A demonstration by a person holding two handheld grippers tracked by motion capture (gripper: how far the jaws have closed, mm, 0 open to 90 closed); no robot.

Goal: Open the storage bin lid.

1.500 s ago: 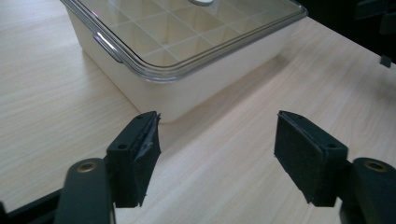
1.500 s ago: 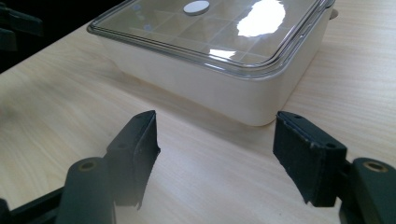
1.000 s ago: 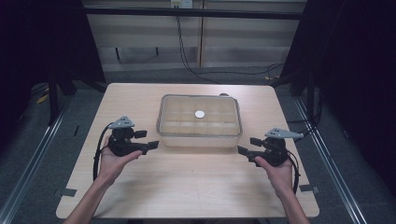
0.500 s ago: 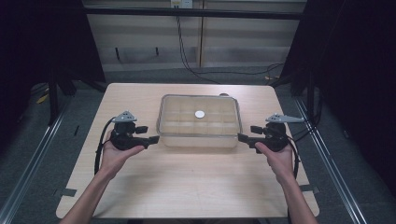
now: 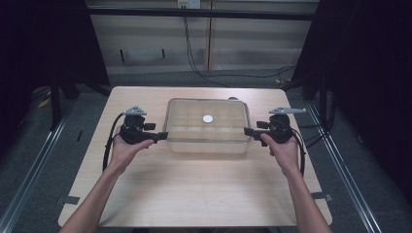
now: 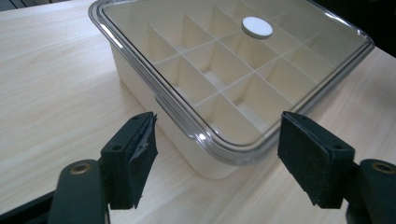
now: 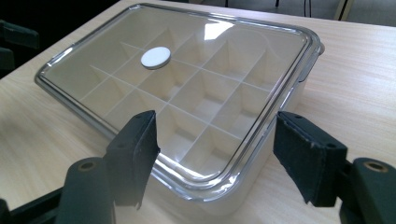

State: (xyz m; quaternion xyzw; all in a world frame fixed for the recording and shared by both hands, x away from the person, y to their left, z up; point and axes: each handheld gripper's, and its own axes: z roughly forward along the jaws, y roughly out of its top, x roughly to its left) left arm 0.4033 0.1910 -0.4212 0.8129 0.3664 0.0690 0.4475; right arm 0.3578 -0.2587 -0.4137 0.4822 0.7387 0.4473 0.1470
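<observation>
The divided box (image 5: 208, 127) sits mid-table, its clear lid (image 6: 233, 70) on and a small white disc (image 5: 208, 118) at the lid's centre. The left gripper (image 5: 163, 136) is at the box's left end and the right gripper (image 5: 247, 131) at its right end, both with jaws spread wide around a near corner, gripping nothing. If one side closes first or catches only the lid's rim, I'd expect the lid to pop up crooked or the box to skid sideways

High cam looks down at table (image 5: 204, 194); gripper cams close, sharing lidded box (image 5: 208, 125).
</observation>
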